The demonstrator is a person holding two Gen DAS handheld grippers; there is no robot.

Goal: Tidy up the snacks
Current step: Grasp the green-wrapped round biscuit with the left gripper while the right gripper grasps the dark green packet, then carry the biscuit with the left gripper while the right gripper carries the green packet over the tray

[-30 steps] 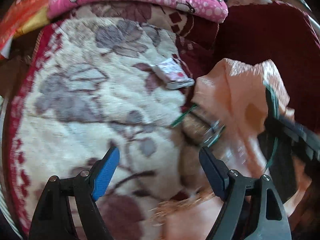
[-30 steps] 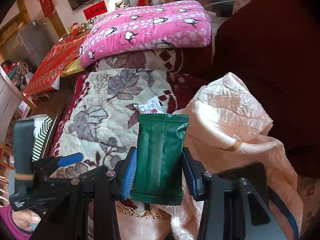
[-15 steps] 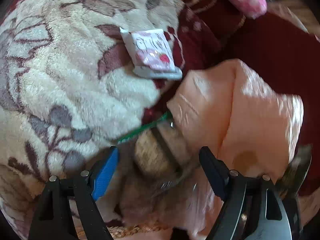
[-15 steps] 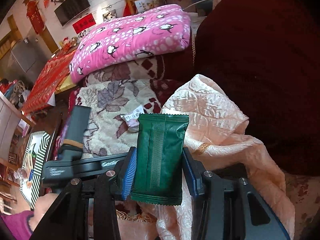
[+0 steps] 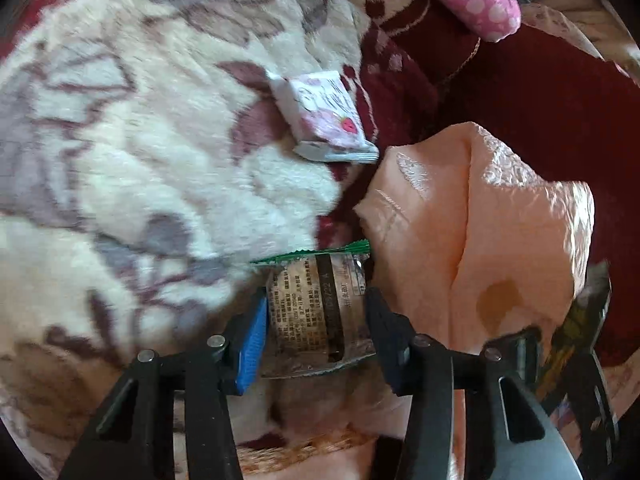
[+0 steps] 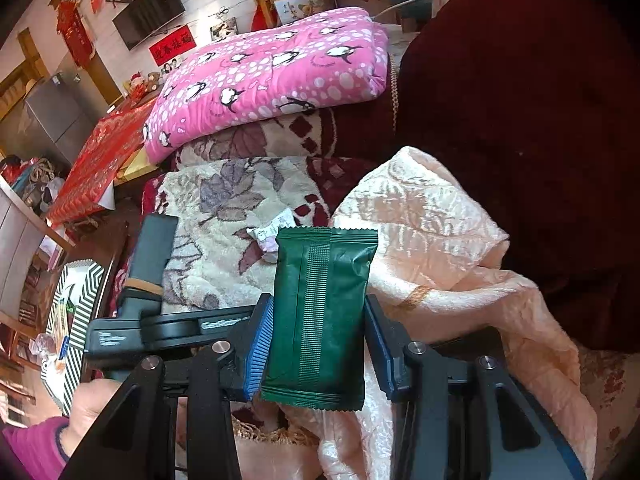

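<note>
In the left wrist view my left gripper [image 5: 314, 320] points down at the flowered plush blanket [image 5: 140, 140]. Its jaws are closing, and both pads touch the sides of a snack packet [image 5: 308, 288] with a green crimped edge and a printed silvery back. A pink-and-white snack packet [image 5: 326, 118] lies farther back on the blanket, apart from the gripper. My right gripper [image 6: 318, 320] is shut on a dark green snack packet [image 6: 324, 312] and holds it upright above the peach cloth [image 6: 440, 240]. The pink-and-white packet [image 6: 272, 236] peeks out behind it.
Crumpled peach cloth [image 5: 480, 240] lies right of the left gripper. A pink penguin quilt [image 6: 272, 72] sits folded at the back, with dark red fabric [image 6: 520, 100] to the right. A striped box [image 6: 80, 300] and a red-covered table [image 6: 100, 160] stand off to the left. A person's hand [image 6: 92, 404] holds the left tool.
The left gripper came down over the packet beside the peach cloth and narrowed its jaws onto it. The right gripper kept its hold on the green packet and hardly moved.
</note>
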